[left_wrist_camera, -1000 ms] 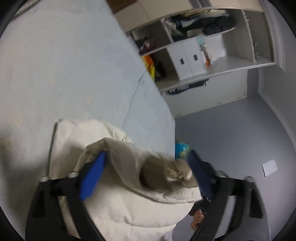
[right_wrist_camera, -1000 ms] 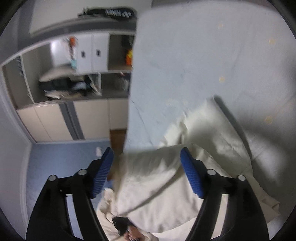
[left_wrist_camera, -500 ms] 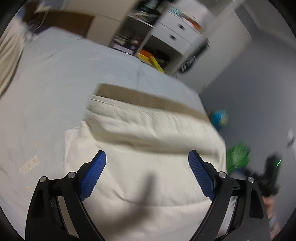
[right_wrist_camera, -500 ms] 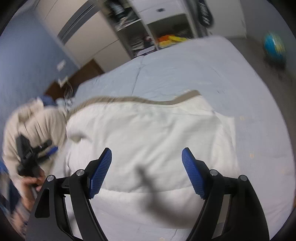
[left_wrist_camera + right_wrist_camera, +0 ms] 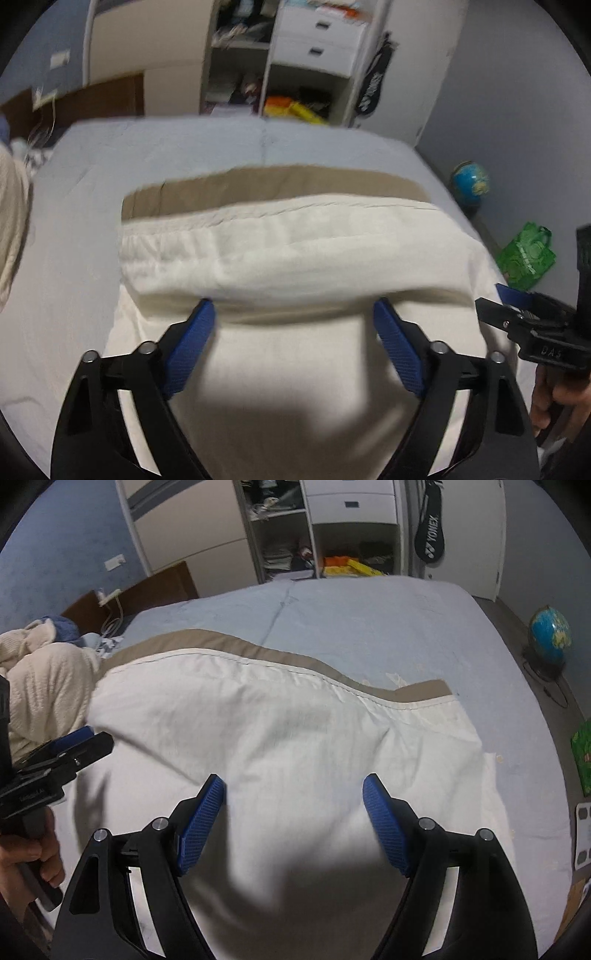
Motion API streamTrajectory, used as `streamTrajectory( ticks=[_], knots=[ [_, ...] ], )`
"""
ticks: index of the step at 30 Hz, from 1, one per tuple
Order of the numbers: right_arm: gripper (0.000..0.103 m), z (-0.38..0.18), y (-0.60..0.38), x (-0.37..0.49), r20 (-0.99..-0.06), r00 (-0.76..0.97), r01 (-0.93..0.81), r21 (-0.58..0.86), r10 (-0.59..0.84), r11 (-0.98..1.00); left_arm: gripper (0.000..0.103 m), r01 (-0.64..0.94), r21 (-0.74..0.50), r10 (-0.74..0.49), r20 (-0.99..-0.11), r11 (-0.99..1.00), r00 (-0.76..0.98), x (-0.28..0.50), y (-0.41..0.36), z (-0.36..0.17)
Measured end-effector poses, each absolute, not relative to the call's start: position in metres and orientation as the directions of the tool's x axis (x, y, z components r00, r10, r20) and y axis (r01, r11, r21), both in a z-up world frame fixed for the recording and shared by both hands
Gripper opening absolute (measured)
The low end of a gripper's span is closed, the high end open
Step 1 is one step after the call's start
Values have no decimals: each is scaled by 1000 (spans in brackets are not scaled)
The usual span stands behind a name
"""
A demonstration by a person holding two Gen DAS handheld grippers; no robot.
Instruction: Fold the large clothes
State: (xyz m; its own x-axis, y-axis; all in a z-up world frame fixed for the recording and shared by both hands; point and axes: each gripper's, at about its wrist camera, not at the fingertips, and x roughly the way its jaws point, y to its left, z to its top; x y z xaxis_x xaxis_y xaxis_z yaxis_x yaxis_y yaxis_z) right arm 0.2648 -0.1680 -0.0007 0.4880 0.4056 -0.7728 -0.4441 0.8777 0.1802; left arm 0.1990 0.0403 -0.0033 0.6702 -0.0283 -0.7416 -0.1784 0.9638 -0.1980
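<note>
Currently: cream cloth [image 5: 295,258] with tan border, folded over, lying on blue bed [image 5: 369,627]. Left gripper [image 5: 293,314] above it, jaws closing, nothing pinched. Right gripper [image 5: 293,790] spread, empty, over cloth.

I am looking into a home bedroom: a bed [image 5: 369,627] with a pale blue cover, an open wardrobe [image 5: 291,528] stuffed with clothes and drawers, a racket bag [image 5: 430,535] hanging beside it, and a globe [image 5: 550,635] on the floor.
</note>
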Motion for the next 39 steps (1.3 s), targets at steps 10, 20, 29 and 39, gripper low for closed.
streamTrajectory(
  ticks=[10,20,29,39],
  knots=[
    [85,-50,-137,301,-840,440,-460,94,318,883,79,-251,-195,-38,-854,948,520,220,72,-65],
    [89,-84,-130,316,-862,409,-468,82,298,880,82,-262,-150,-4,-874,953,486,228,86,-84],
    [90,-99,-125,327,-879,375,-471,93,294,877,83,-268,-133,11,-879,954,476,236,83,-92],
    [91,-104,-115,329,-889,363,-465,86,279,881,85,-263,-129,10,-882,956,471,238,80,-98]
  ],
)
